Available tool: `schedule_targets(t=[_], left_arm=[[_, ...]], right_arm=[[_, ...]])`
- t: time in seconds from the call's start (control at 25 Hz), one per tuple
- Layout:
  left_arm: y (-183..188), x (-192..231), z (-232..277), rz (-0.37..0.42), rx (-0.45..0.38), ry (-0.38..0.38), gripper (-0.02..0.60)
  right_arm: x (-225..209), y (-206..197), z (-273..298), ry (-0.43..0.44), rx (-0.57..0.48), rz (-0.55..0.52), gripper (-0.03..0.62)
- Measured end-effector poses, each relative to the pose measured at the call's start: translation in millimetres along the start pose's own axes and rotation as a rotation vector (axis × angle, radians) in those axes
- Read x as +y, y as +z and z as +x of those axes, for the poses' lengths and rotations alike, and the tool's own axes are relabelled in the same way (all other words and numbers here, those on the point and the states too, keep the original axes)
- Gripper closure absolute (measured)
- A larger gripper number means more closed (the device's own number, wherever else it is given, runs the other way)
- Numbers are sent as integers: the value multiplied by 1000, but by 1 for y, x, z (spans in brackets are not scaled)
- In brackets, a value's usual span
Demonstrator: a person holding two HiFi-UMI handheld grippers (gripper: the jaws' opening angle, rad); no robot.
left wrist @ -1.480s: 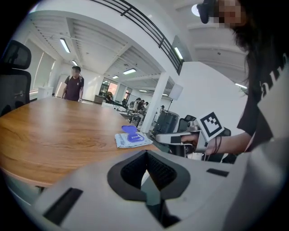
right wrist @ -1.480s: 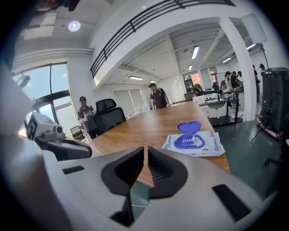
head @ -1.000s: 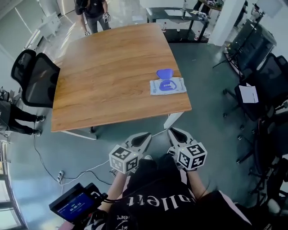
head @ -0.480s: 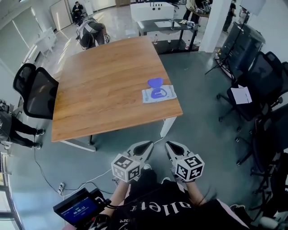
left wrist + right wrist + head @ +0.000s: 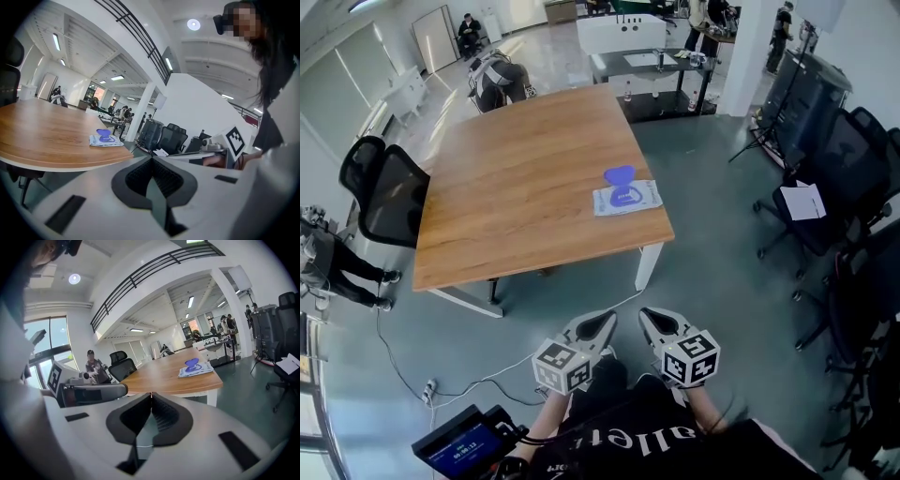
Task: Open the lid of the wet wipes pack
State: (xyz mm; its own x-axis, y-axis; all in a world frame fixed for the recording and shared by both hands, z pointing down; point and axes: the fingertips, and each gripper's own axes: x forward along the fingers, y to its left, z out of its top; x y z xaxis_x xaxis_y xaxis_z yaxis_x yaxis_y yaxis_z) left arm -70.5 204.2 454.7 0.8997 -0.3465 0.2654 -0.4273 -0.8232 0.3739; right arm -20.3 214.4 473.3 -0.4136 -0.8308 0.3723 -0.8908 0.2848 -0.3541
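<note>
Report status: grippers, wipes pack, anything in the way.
Left gripper and right gripper shut, empty, short of the wooden table. White wet wipes pack flat on it, blue lid flipped open. Nothing in the way.

Both grippers held low, side by side, jaws together.
The left gripper [image 5: 604, 321] and right gripper [image 5: 648, 317] hover just in front of the person's torso [image 5: 637, 436], near each other, tips pointing forward; each gripper's jaws meet at the tips.
</note>
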Motion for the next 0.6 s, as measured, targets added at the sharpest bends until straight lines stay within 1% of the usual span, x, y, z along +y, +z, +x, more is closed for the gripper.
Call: schedule_targets(t=[0.32,0.6], left_arm=[[-7,-8,-3,-4,-7,29,580],[-5,-4,0,-9,-8,36,580]], right_arm=[[4,-7,-4,34,29,-39,579],[3,-6,0,39,38,-52,579]])
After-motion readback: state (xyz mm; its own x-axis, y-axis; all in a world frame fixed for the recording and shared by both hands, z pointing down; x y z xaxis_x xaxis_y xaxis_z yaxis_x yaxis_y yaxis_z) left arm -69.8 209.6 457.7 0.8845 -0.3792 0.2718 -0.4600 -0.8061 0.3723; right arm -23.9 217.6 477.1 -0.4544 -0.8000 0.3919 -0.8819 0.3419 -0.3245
